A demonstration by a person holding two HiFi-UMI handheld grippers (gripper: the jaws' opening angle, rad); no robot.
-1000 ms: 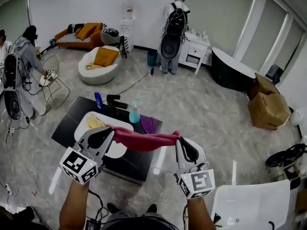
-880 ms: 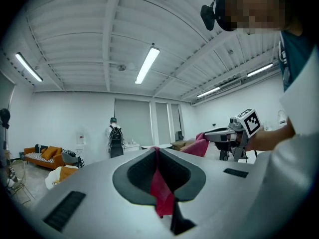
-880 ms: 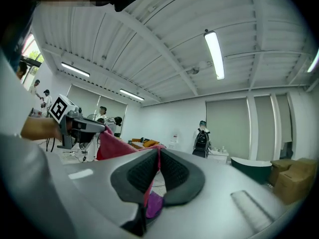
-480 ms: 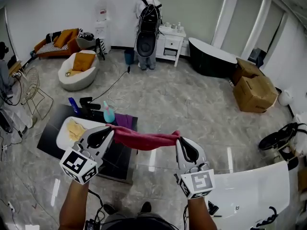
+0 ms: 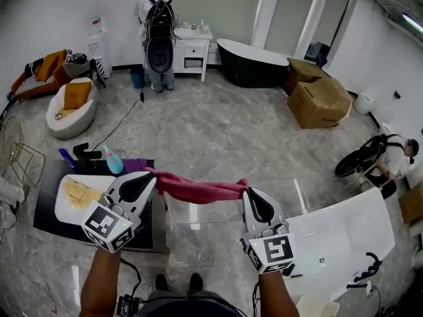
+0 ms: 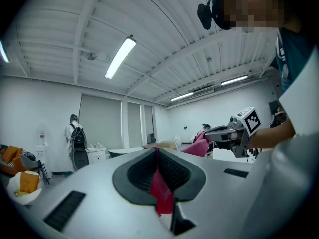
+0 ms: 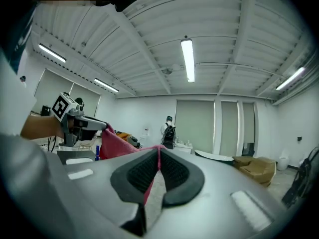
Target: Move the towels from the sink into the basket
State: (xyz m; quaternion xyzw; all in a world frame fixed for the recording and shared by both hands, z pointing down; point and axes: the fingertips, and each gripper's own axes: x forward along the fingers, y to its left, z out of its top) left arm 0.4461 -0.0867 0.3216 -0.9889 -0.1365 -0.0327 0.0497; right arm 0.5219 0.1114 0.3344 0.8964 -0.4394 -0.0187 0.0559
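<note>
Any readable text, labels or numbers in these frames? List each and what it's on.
No legible text anywhere.
Marker cubes on left gripper and right gripper: black-and-white square patterns, no letters.
Far reddish label: too small to read.
Cardboard boxes: no print readable.

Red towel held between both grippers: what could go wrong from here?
1. The left gripper and right gripper each pinch only one end of the red towel. If either grip slips, the towel would likely swing down onto the floor.
2. A yellow towel lies in the sink and could get overlooked.
</note>
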